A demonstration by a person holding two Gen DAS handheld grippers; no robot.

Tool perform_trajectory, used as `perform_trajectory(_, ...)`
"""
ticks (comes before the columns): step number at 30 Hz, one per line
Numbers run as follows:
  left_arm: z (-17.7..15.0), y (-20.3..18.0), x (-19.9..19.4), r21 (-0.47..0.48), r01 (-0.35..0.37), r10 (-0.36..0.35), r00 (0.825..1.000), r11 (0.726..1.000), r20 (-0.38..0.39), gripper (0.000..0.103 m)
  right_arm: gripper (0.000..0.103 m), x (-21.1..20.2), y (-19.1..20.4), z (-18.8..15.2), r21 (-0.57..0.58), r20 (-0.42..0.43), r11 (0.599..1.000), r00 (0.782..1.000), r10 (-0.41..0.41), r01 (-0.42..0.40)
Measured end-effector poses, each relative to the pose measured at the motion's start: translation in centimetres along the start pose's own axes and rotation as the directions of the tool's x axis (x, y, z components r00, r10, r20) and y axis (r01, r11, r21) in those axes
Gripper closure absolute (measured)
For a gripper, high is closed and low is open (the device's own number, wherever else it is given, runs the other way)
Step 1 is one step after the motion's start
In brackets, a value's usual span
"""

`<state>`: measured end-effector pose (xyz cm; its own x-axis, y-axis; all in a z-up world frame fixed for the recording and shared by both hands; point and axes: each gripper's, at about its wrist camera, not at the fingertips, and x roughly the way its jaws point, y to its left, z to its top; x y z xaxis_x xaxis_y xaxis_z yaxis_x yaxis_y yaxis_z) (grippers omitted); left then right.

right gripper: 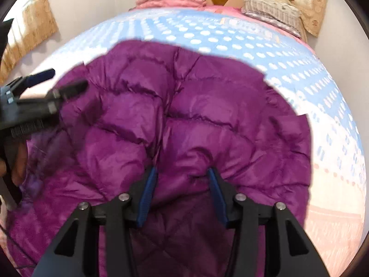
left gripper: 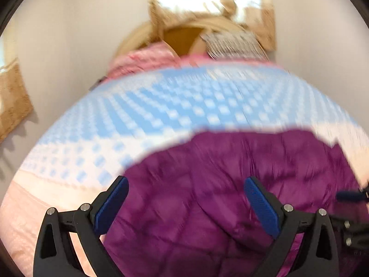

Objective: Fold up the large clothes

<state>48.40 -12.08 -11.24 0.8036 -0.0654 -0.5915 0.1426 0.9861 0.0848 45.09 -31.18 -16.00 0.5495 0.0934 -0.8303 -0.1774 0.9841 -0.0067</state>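
Left wrist view: the left gripper hangs over the near left part of the purple quilted down jacket, fingers wide apart, holding nothing. The jacket lies on a bed with a blue-and-white patterned sheet; pink bedding is piled at the far end.

Right wrist view: the right gripper sits low at the jacket's near edge, fingers partly apart with a puffed ridge of fabric between them; whether they pinch it I cannot tell. To fold cleanly, each gripper probably needs a full layer at the hem, both lifting together.
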Motion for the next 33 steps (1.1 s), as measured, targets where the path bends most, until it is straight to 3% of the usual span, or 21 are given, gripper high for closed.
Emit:
perform_trajectory(4,3.0,-0.9,1.6,-0.056,-0.055,0.055,0.998,0.997,0.002,0.002,0.04,-2.5,-1.6,2.4,0.143,0.128,0.985,0.985,-0.114,0.095)
perform_trajectory(7,3.2,-2.7,4.5,-0.094,-0.045,0.04,0.998,0.995,-0.053,0.002,0.034,-1.5,-2.0,4.3,0.217,0.176,0.962,0.963,-0.204,0.164)
perform_trajectory(8,2.7,-3.4,5.2,-0.082,-0.07,0.066,0.997,0.994,-0.05,0.002,0.034,-0.7,-1.7,4.7,0.223,0.174,0.96,0.961,-0.213,0.172)
perform_trajectory(10,0.8,-4.7,6.9,-0.044,-0.111,0.107,0.991,0.993,-0.08,0.002,0.034,1.8,-1.5,4.4,0.233,0.146,0.958,0.967,-0.207,0.169)
perform_trajectory(12,-1.4,-5.4,9.6,-0.008,-0.136,0.133,0.978,0.991,-0.162,0.002,0.037,4.2,-1.1,3.7,0.233,0.105,0.955,0.972,-0.212,0.183)
perform_trajectory(14,-2.3,-5.1,11.0,-0.035,-0.115,0.104,0.969,0.993,-0.225,0.002,0.037,5.5,-0.6,2.7,0.224,0.1,0.96,0.975,-0.197,0.17)
perform_trajectory(19,-2.5,-4.5,11.9,-0.07,-0.088,0.066,0.961,0.994,-0.268,0.002,0.037,5.8,-0.6,1.9,0.21,0.102,0.962,0.975,-0.199,0.175)
perform_trajectory(30,-2.8,-4.9,12.3,-0.062,-0.099,0.078,0.958,0.993,-0.276,0.001,0.036,6.5,-0.7,2.3,0.204,0.088,0.961,0.974,-0.209,0.188)
perform_trajectory(33,-2.0,-4.3,11.9,-0.07,-0.099,0.072,0.948,0.993,-0.309,0.001,0.036,6.5,-0.6,2.6,0.204,0.078,0.961,0.975,-0.206,0.187)
